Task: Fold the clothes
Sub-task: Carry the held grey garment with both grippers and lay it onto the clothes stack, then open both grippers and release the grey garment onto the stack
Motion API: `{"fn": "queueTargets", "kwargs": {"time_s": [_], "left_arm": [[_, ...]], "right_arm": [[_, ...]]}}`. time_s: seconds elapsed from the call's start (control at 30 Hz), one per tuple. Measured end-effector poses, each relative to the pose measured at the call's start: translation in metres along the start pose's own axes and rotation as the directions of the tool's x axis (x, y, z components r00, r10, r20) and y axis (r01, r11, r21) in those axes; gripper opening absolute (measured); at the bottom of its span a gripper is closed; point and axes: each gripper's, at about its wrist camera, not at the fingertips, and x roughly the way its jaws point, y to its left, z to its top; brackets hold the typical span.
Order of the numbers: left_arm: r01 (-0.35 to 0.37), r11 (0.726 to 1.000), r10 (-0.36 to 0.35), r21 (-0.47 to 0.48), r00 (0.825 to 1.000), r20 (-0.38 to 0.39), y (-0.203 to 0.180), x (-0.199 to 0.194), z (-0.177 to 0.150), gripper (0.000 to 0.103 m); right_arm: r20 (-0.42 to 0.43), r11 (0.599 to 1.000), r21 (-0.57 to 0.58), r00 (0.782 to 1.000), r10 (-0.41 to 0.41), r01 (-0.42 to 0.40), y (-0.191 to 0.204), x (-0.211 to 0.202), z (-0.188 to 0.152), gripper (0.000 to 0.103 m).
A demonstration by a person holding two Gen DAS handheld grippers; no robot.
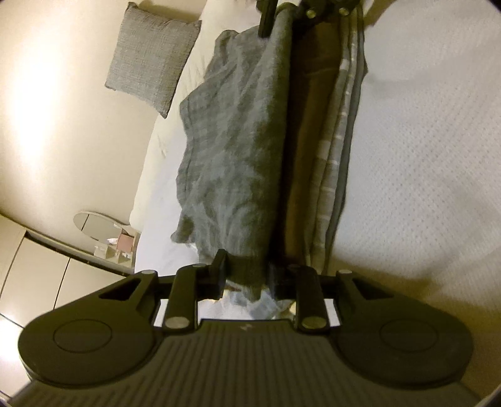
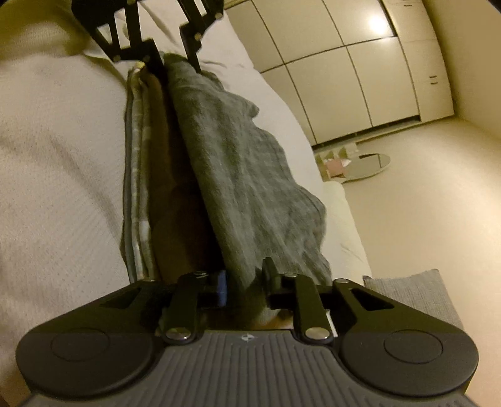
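The left gripper (image 1: 247, 269) is matte black plastic; a ribbed grey housing bears a small pale logo, flanked by two round discs; flat linkage bars pivot on silver screws; the right gripper (image 2: 242, 283) matches it, with the same discs, bars and screws, but shows a blue pad on one of its fingers (image 2: 221, 281).

A grey cushion (image 1: 150, 59) leans by white bedding (image 1: 422, 141); a mirror (image 1: 90, 225) lies nearby.

My left gripper (image 1: 247, 275) clamped on a grey garment (image 1: 231, 162), its far edge held by my right gripper (image 1: 281, 22), white bed (image 1: 422, 156) beneath, grey pillow (image 1: 150, 59) beyond
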Motion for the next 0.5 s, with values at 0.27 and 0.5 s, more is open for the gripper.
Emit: {"fn": "queueTargets", "kwargs": {"time_s": [0.27,0.5], "left_arm": [[-0.01,0.966,0.012,-0.257,1.0,0.007,0.038,-0.035,-0.014,0.026],[0.014,0.898,0.021,-0.441,0.997,0.075,0.067,-0.065,-0.003,0.026]], "right_arm": [[-0.019,0.986,0.162,0.999,0.036,-0.032,-0.008,-0.04,-0.011,0.024],[0.071,0.888,0.452,0.995,0.064,-0.089,-0.043,-0.058,0.007,0.018]]}}
